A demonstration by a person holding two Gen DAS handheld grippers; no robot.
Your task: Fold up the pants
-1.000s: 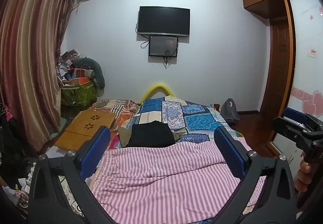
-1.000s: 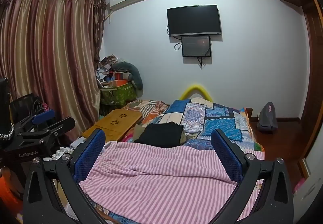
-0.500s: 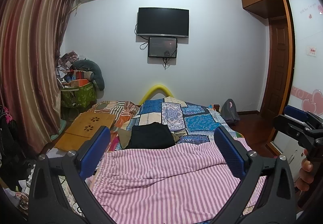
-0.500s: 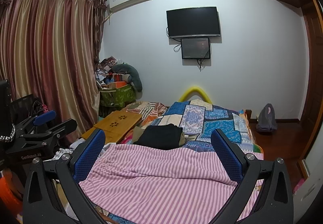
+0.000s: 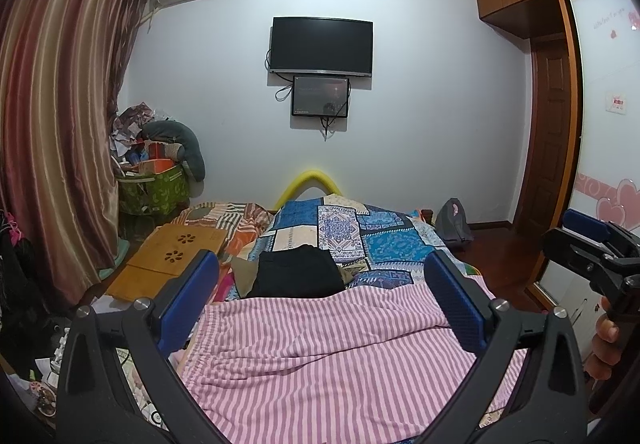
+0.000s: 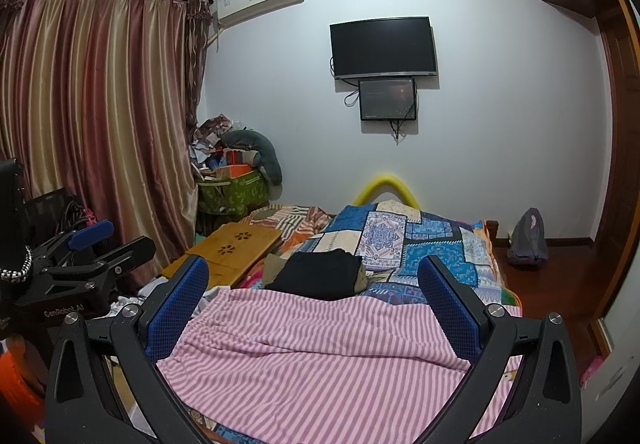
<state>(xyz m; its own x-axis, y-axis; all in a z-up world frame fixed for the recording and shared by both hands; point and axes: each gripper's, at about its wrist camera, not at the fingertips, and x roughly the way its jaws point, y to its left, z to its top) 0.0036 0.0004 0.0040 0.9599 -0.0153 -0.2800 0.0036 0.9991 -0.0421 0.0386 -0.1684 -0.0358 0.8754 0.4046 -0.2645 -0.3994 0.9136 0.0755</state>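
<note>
**Both claws spread wide, pants not yet gripped**

The left gripper (image 5: 320, 296) and right gripper (image 6: 312, 296) hover with jaws wide apart and empty above the striped pants (image 5: 332, 356), spread flat across the near end of the bed (image 5: 384, 244). Folding looks not yet begun; the next move likely calls for lowering onto an edge, perhaps the waistband at left. Against half a second ago, almost nothing differs beyond a slight camera drift.

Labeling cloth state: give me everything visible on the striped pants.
The pants are pink-and-white striped, soft and towel-like in look. They lie spread nearly flat across the near end of the bed, unfolded, with a few shallow wrinkles. The gathered elastic waistband is at the left. The far edge lies right by a folded black garment. Neither open tool touches them.
</note>
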